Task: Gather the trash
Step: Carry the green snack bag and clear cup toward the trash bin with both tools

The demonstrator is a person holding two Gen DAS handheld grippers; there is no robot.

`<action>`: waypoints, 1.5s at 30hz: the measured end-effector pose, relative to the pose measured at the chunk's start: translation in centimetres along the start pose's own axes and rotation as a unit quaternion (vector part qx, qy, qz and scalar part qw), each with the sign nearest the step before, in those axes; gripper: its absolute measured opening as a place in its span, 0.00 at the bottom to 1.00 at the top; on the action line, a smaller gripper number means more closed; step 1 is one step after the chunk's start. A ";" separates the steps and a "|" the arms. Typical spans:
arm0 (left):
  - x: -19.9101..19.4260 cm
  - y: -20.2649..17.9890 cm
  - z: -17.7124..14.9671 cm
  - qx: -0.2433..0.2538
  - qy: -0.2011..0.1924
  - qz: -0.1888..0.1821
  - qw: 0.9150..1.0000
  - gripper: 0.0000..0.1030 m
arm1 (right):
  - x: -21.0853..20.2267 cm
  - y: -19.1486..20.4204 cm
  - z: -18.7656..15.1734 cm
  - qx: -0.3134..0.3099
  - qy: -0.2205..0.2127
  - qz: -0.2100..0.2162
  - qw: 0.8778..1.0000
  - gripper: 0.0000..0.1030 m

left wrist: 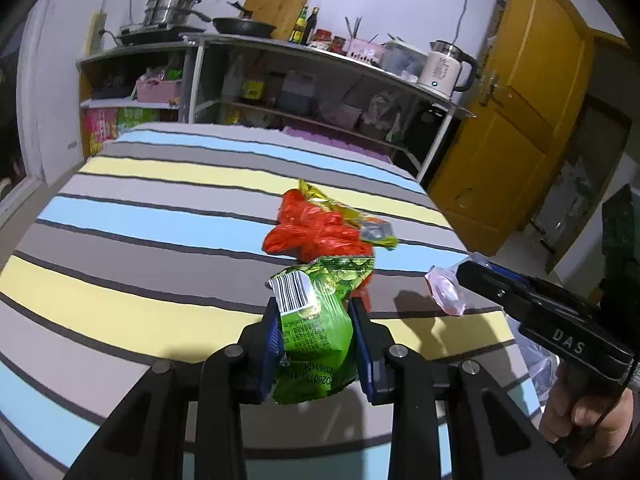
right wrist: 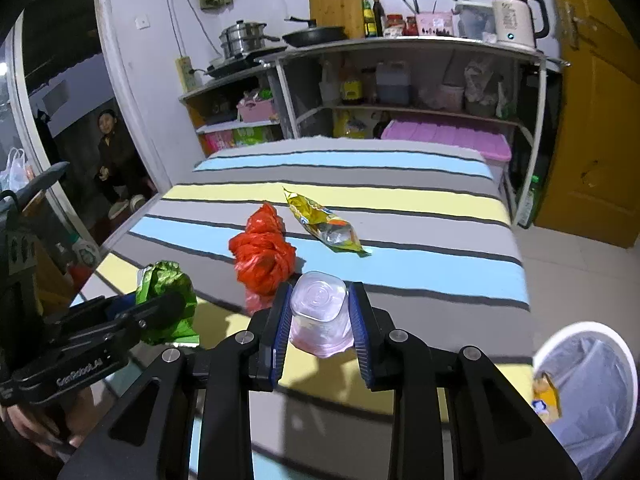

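Left gripper [left wrist: 316,344]: blue pads clamped on a green snack wrapper [left wrist: 320,320], barcode side up, lifted clear of the striped cloth; the wrapper's top flops forward over the jaws. Seen from the right wrist view, this gripper sits over the near-left corner of the table [right wrist: 440,216], wrapper bunched in it.

Right gripper [right wrist: 320,332]: pads pressed on both sides of a clear plastic cup [right wrist: 320,312], pinkish inside, held base-forward and off the cloth, above the near edge of the table.

Still lying on the table, left to right:
- Red plastic bag [right wrist: 262,258], crumpled in a loose knot, about mid-table, nearer the left edge than the right. Nothing touching it.
- Yellow-green foil wrapper [right wrist: 326,224], flat and torn open, just beyond and right of the red bag, towards the far edge. In the left wrist view it overlaps the bag; from the right wrist view they look just apart.

Off the near-right corner, on the floor: white bin [right wrist: 544,354] with a pale liner, one yellow-and-blue packet [right wrist: 546,398] already inside.

Progress, as judged: roughly midway. One piece is binned, two are gripped but not yet dropped, and two remain on the cloth. The right-hand load is the closer to the bin; the left must cross the table's near edge to reach it. No other litter shows on the cloth, though its near-left corner is partly hidden by the gripper.
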State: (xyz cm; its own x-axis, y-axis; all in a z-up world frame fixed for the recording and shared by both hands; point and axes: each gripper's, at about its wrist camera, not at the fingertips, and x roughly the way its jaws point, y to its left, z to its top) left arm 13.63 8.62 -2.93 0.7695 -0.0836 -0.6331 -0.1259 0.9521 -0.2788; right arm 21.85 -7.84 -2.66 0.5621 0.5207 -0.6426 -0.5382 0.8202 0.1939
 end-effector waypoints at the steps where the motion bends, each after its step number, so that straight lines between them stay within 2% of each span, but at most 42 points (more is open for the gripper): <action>1: -0.5 -0.3 -0.1 0.003 -0.003 -0.001 1.000 0.32 | -0.4 0.0 -0.1 0.000 -0.002 0.000 1.000 0.29; 11: -3.8 -3.1 -0.3 0.028 -0.021 -0.010 0.999 0.32 | -5.4 -0.3 -1.6 0.005 -0.034 -0.004 0.999 0.29; 28: -6.5 -9.1 -1.8 0.075 -0.031 -0.039 0.996 0.32 | -11.5 -2.5 -3.7 0.022 -0.072 -0.034 0.997 0.29; 45: -4.9 -16.6 -1.9 0.136 -0.024 -0.086 0.987 0.32 | -15.4 -7.2 -6.0 0.065 -0.089 -0.090 0.990 0.29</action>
State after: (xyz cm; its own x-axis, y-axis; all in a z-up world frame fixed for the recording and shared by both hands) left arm 10.72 -7.33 3.42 0.7949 -0.2427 -0.5560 0.1769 0.9694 -0.1703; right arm 13.24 -23.20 1.40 0.7493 0.3874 -0.5370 -0.3405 0.9210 0.1893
